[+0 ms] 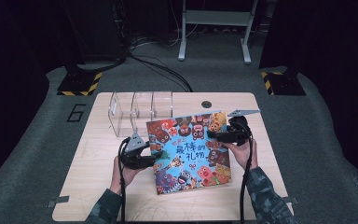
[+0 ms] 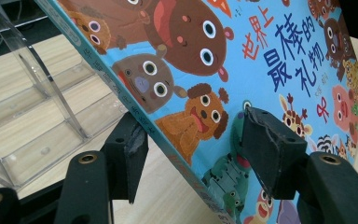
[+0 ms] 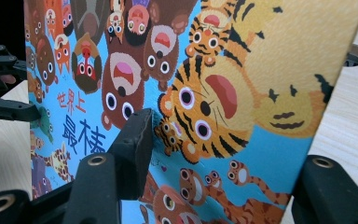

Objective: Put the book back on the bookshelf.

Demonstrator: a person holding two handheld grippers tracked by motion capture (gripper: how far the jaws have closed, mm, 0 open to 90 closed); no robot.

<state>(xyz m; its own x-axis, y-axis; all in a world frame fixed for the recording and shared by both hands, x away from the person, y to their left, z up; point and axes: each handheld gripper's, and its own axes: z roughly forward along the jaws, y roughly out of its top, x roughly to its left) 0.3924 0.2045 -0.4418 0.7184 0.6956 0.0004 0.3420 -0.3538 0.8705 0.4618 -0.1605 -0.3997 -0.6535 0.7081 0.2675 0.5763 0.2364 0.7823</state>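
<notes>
Picture book (image 1: 190, 150): lay tilted above the bench (image 1: 88, 177), beside a clear organiser (image 1: 137, 111). Left tool (image 1: 150, 159) straddled its spine edge, jaws clamped either side. Right tool (image 1: 213, 136) clamped the opposite edge, one jaw on the cover.

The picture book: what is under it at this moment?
Under the picture book lies the wooden table. The left gripper and right gripper clamp its edges, one jaw beneath each. The tabletop beneath its middle is covered.

book (image 3: 242, 93): corners cropped | right tool (image 3: 214, 154): far jaw behind cover
</notes>
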